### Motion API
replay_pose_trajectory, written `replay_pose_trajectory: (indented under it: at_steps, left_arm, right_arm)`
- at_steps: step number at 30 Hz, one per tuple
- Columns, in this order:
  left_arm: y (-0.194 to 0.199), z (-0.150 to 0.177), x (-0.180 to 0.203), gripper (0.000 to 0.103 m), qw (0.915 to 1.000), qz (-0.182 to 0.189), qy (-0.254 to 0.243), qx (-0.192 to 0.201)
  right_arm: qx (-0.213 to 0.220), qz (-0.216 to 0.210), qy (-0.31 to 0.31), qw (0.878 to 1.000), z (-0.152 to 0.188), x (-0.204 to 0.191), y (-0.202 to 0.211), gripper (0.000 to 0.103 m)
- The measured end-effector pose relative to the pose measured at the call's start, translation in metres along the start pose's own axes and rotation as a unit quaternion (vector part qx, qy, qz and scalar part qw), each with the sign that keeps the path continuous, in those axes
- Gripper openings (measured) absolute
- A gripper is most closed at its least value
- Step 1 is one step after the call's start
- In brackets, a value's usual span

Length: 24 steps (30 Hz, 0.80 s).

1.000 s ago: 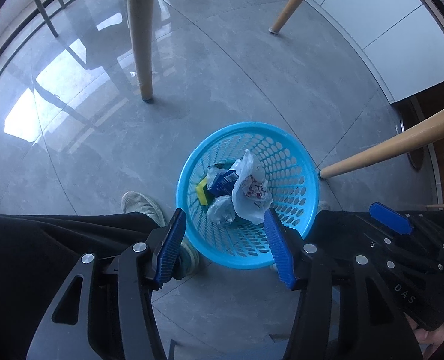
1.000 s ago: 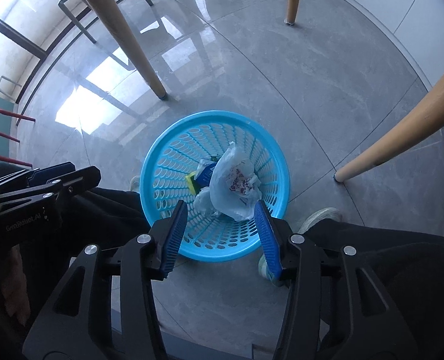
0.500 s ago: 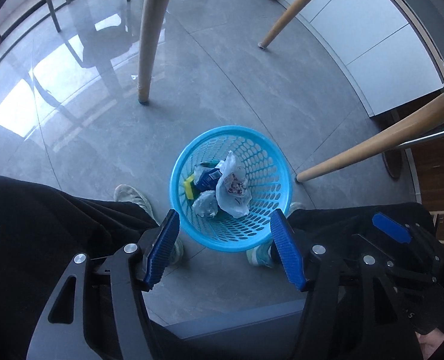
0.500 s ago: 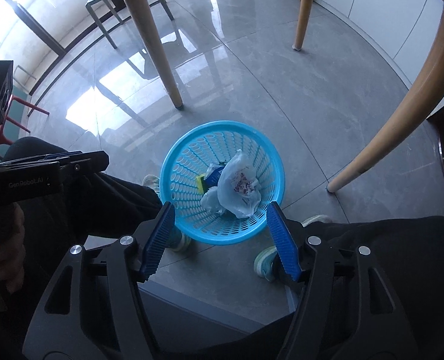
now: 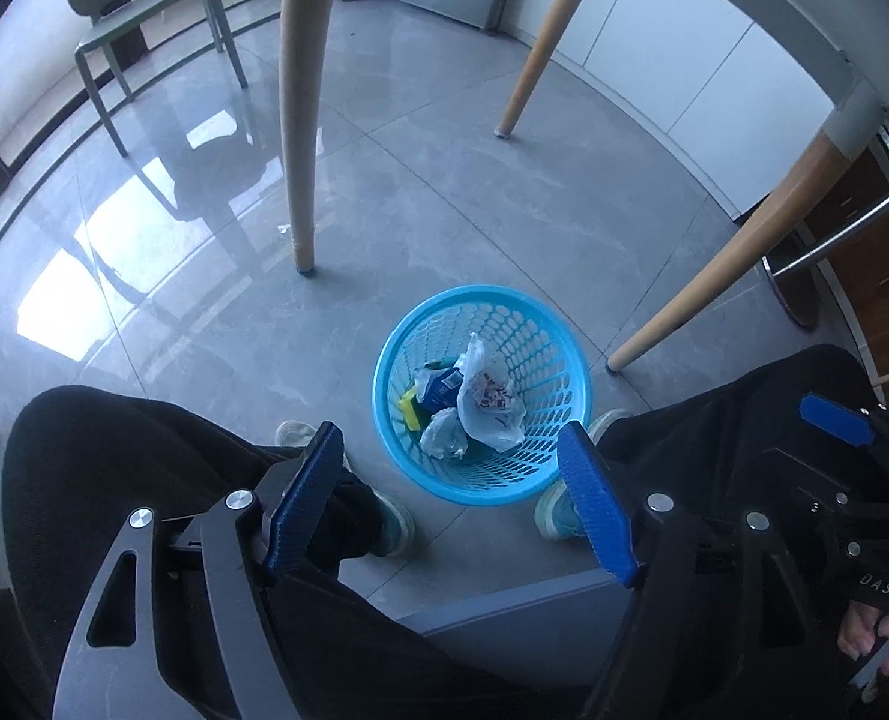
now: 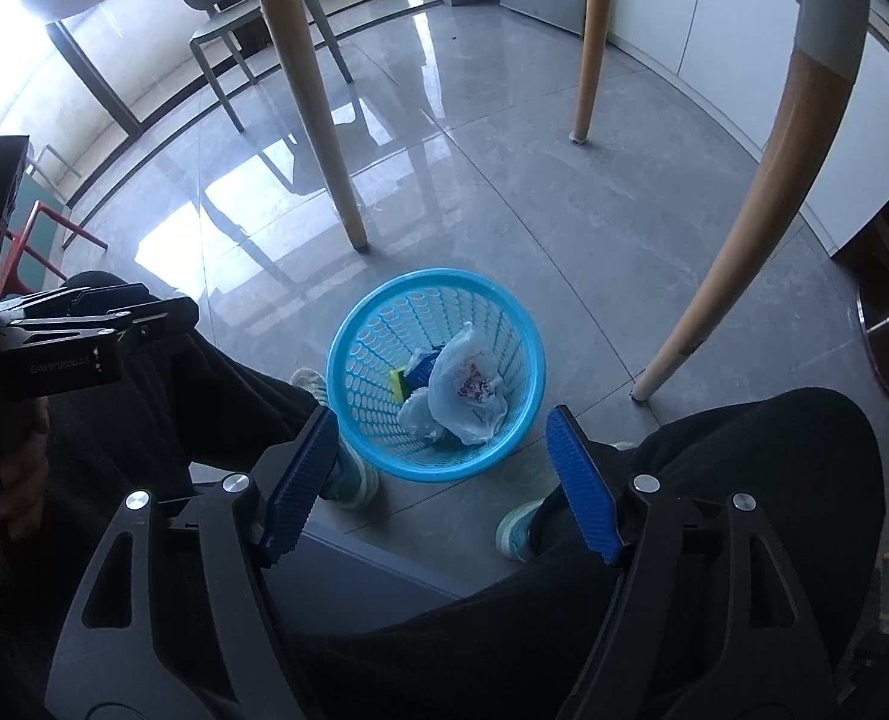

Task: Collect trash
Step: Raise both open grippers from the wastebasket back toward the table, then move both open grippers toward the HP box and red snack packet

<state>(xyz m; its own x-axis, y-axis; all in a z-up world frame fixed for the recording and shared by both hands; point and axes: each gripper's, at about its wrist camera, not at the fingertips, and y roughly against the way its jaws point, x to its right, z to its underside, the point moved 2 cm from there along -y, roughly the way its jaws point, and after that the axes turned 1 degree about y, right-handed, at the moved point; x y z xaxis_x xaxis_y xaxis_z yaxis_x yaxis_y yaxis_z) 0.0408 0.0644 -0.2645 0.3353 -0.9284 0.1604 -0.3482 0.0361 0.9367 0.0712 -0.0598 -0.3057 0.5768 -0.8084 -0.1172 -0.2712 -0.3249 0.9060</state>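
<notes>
A blue plastic waste basket (image 5: 555, 354) stands on the grey tiled floor between the person's feet; it also shows in the right wrist view (image 6: 378, 330). Inside lie a white plastic bag (image 5: 489, 405), a blue carton (image 5: 441, 387), a yellow piece (image 5: 408, 405) and a crumpled clear wrapper (image 5: 444, 438). My left gripper (image 5: 453, 480) is open and empty, high above the basket. My right gripper (image 6: 444, 456) is open and empty, also high above it. The left gripper's body shows at the left of the right wrist view (image 6: 78, 336).
Wooden table legs stand around the basket (image 5: 300, 120) (image 5: 738, 258) (image 6: 318, 114) (image 6: 744, 216). A green chair (image 5: 138, 12) stands at the back. The person's black-trousered legs (image 5: 144, 468) and shoes (image 5: 564, 510) flank the basket. A grey seat edge (image 5: 522, 606) lies below.
Both grippers have risen well away from the basket, which now looks smaller and farther. Both stay open and empty. The basket's contents have not moved.
</notes>
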Motion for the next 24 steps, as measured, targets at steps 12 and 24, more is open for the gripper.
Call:
replay_pose_trajectory:
  at_steps: [12, 24]
  left_arm:
    - [0.072, -0.001, 0.028, 0.083, 0.9966, 0.046, -0.024, 0.064]
    - [0.152, -0.022, 0.032, 0.087, 0.9836, 0.056, -0.009, 0.171]
  right_arm:
    - [0.077, -0.010, 0.014, 0.997, 0.006, -0.014, 0.071, 0.072]
    - [0.198, -0.016, 0.002, 0.980, -0.016, -0.012, 0.163, 0.081]
